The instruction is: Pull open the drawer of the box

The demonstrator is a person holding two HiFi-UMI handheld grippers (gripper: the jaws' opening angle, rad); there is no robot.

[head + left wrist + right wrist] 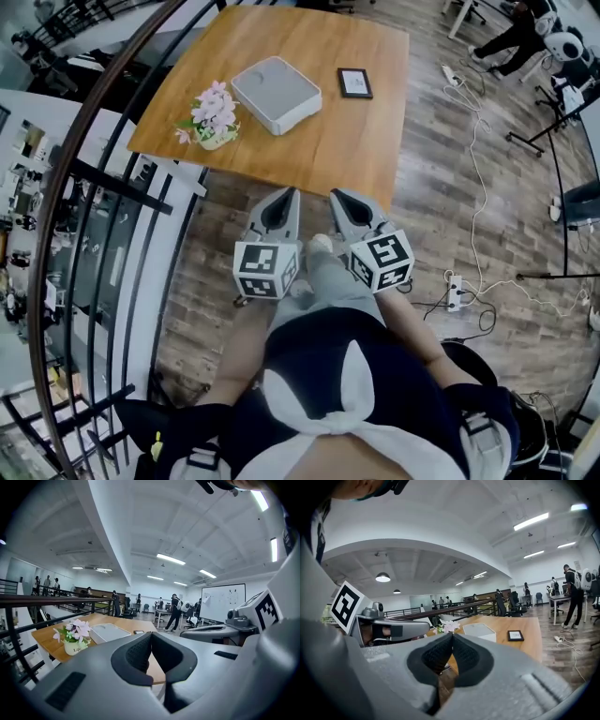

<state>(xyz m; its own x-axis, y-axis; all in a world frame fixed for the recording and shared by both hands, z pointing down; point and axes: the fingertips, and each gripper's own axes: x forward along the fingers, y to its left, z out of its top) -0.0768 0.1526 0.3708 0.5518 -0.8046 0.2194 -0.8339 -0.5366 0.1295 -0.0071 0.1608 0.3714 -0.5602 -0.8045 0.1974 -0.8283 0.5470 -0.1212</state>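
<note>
A flat white box (277, 94) lies on a wooden table (366, 141), its drawer closed as far as I can see. It shows small in the left gripper view as the box (109, 632) and in the right gripper view as the box (479, 631). My left gripper (292, 191) and right gripper (334, 193) hang side by side below the table's near edge, well short of the box. Both are shut with nothing between the jaws, as the left gripper (151, 634) and right gripper (452, 635) show in their own views.
A small pot of pink flowers (212, 118) stands left of the box, a dark framed tablet (354, 82) to its right. A curved black railing (103, 225) runs along the left. Cables and a power strip (456, 292) lie on the wood floor at right. People stand in the distance.
</note>
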